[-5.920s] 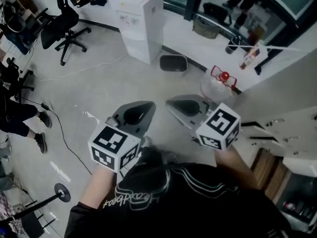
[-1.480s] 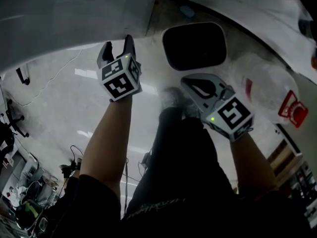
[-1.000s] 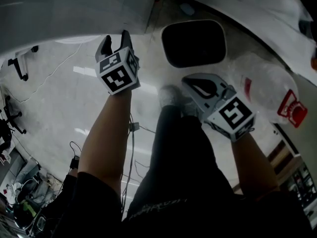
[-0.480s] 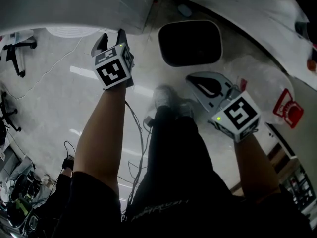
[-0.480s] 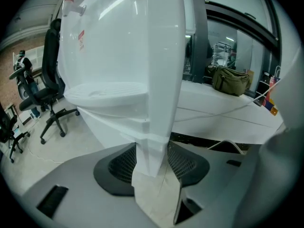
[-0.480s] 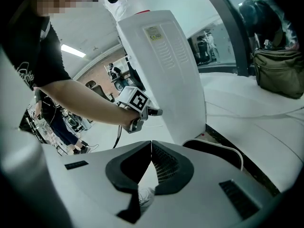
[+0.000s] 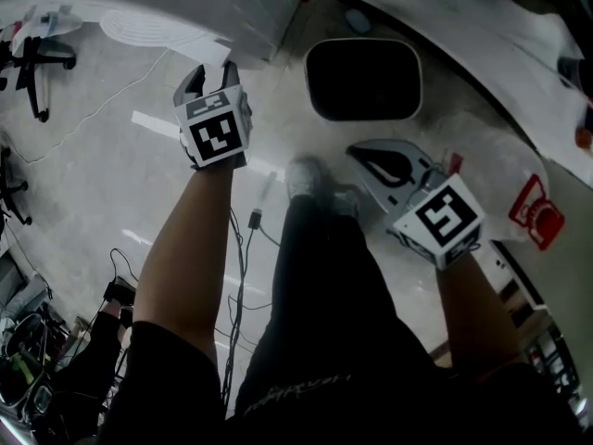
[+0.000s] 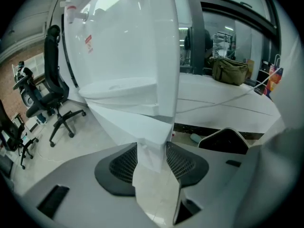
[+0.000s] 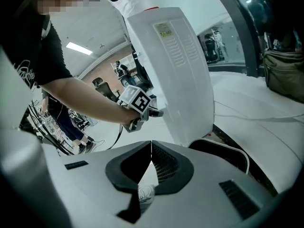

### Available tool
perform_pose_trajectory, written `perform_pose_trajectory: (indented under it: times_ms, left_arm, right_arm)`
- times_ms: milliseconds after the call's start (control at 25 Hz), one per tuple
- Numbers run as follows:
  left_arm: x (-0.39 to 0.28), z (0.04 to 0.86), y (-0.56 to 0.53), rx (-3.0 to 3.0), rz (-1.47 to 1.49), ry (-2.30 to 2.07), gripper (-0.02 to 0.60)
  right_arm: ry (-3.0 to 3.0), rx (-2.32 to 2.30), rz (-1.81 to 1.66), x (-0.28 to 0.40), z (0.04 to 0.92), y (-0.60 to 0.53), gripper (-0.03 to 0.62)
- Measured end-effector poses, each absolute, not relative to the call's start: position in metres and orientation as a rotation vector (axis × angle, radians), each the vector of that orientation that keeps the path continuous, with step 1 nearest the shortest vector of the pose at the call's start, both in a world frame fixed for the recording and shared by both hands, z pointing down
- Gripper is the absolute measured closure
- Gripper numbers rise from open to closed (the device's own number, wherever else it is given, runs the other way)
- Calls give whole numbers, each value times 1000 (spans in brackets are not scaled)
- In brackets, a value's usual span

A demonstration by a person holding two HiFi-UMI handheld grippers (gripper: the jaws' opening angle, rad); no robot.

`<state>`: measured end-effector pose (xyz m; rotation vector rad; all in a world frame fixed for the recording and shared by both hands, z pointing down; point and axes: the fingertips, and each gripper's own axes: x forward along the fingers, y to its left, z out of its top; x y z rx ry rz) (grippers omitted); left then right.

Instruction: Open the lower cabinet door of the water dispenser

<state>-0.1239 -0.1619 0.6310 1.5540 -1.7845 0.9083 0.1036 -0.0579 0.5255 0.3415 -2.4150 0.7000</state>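
The white water dispenser [image 7: 255, 7] stands at the top of the head view, and fills the left gripper view [image 8: 123, 46]. My left gripper [image 7: 211, 70] reaches up to its base. The lower cabinet door [image 8: 142, 125] stands out at an angle under the drip tray. Its white edge sits between the dark pads of my left gripper [image 8: 152, 148] and touches both. These jaws have just been closing on it. My right gripper [image 7: 357, 149] hangs low over the floor, shut and holding nothing. In the right gripper view its pads [image 9: 164, 163] meet at the tip, with the dispenser [image 9: 175, 65] behind.
A black bin with a white rim [image 7: 363, 79] lies on the floor right of the dispenser. Cables [image 7: 250, 221] run by my shoe [image 7: 306, 176]. A clear jug with a red label [image 7: 533, 213] lies at the right. Office chairs [image 8: 52, 99] stand to the left. An olive bag [image 8: 232, 70] rests on a white ledge.
My left gripper has shifted a little to the left at the dispenser's base, and a white door edge now shows at its fingertips. The right gripper has stayed about where it was.
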Motion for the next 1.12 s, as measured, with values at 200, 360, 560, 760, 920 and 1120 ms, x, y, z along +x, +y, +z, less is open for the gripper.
perform_pose_trajectory:
  times_ms: [200, 360, 560, 760, 920, 1120]
  left_arm:
    - [-132, 632, -138, 1491, 926, -1802, 431]
    - [-139, 633, -122, 1468, 976, -1806, 477]
    - [-149, 632, -111, 1479, 1014, -1811, 483]
    - [-161, 632, -97, 1485, 1036, -1800, 488]
    - [-172, 632, -87, 1521, 1050, -1787, 488]
    - [-192, 632, -71, 1487, 1028, -1793, 495]
  right_arm:
    - [-2424, 275, 684, 96, 523, -46, 580]
    - [-2430, 245, 684, 93, 519, -44, 580]
    - [-2438, 191, 652, 91, 519, -41, 580]
    - [-2419, 167, 649, 91, 523, -34, 580]
    - [-2425, 153, 630, 79, 523, -27, 580]
    - [-2420, 149, 646, 64, 524, -21, 580]
